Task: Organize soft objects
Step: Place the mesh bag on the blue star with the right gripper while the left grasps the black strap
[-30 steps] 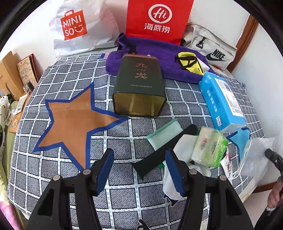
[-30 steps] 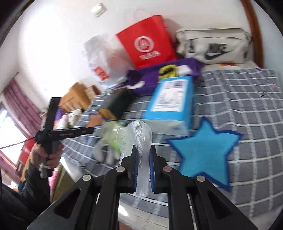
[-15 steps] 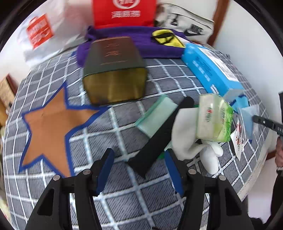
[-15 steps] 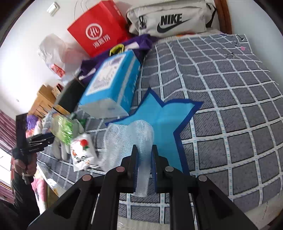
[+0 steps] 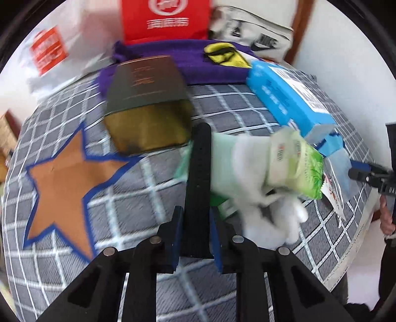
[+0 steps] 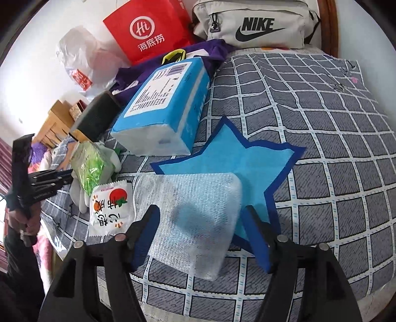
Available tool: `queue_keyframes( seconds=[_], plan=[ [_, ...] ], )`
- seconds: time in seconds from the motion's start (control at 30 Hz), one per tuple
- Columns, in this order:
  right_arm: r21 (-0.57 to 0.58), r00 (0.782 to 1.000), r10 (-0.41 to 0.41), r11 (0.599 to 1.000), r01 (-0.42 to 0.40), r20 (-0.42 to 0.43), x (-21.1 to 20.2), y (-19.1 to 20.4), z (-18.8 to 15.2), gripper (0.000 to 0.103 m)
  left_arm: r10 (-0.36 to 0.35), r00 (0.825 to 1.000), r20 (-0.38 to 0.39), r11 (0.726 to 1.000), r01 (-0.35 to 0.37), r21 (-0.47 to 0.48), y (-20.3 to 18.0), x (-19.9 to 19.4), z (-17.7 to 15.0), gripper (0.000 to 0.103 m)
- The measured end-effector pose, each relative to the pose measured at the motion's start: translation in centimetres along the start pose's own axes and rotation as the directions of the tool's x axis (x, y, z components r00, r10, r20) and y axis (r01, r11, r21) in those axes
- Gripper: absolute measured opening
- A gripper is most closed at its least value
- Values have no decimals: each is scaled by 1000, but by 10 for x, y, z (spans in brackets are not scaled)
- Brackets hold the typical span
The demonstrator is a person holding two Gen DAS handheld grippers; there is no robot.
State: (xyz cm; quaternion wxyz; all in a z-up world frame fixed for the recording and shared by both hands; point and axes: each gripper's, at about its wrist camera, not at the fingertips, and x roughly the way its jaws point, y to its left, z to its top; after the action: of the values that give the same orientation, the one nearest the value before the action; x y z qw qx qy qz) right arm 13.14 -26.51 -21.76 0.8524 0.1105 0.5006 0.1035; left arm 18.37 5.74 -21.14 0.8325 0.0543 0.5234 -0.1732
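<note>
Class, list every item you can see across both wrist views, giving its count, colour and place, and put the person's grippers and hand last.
Strap: one, black, between left pads.
Mesh pouch: one, clear white, partly on blue star.
Stars: blue, orange, on bedspread.
Tissue pack: one, blue, behind blue star.
Wipes pack: one, green.
Glove: white.
Sachet: one, white-red.
Tin: one, dark.
Bags: red, grey, at wall.
Left gripper: closed on strap.
Right gripper: open.
Hand: one.

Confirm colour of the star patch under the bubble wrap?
Light blue with a dark blue border, on the star patch; clearest in the right wrist view.
</note>
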Motion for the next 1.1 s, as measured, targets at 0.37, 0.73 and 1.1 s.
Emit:
queue_keyframes(
  seconds=[0.37, 0.73, 1.1],
  plan=[
    [40, 1000, 3, 999, -2, -17, 1, 9, 0, 86, 25, 1000, -8, 999, -25, 25, -5, 3, 2, 32],
    [-88, 988, -150, 985, 147, -29, 31, 51, 3, 103, 44, 998, 41, 999, -44, -17, -6, 14, 11, 22],
    [-142, 974, -228, 964, 226, 1, 26, 55, -5, 78, 0, 999, 45, 997, 4, -83, 1, 6, 8, 20]
  ],
)
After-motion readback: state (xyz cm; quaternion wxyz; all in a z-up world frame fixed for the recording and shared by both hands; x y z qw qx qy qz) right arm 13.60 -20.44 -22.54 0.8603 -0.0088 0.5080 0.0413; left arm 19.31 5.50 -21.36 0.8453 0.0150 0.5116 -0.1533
